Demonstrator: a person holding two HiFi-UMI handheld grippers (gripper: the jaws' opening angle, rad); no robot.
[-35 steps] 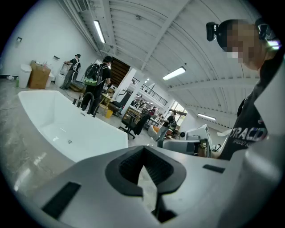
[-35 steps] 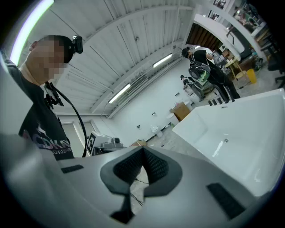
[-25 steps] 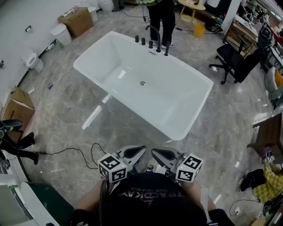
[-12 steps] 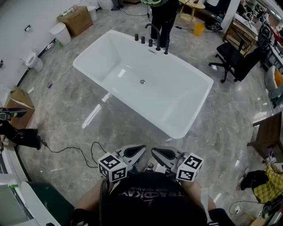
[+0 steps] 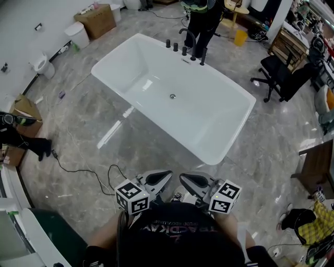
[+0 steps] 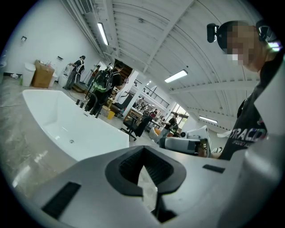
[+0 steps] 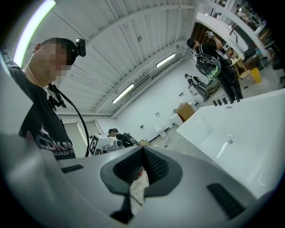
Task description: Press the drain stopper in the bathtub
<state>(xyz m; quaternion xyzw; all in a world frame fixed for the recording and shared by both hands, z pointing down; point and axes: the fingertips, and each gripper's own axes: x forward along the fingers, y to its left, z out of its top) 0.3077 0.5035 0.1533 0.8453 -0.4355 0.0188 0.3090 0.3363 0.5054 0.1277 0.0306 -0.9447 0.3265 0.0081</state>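
Observation:
A white freestanding bathtub (image 5: 211,155) stands on the grey marble floor ahead of me. Its small round metal drain stopper (image 5: 173,96) sits in the middle of the tub's floor. It also shows as a small dot in the left gripper view, drain stopper (image 6: 71,141), and in the right gripper view, drain stopper (image 7: 230,142). My left gripper (image 5: 166,176) and right gripper (image 5: 183,178) are held side by side close to my chest, far short of the tub. Both have jaws shut with nothing between them, as with the left gripper (image 6: 143,148) and right gripper (image 7: 143,150).
Black tap fittings (image 5: 187,51) line the tub's far rim, with a person (image 5: 204,14) standing behind them. A black office chair (image 5: 279,73) is at the right, a cardboard box (image 5: 97,20) and a toilet (image 5: 42,64) at the left. A cable (image 5: 78,170) trails over the floor.
The head view has shifted a little, so the tub sits slightly further right. The person behind the tub stepped right. Both grippers stayed where they were.

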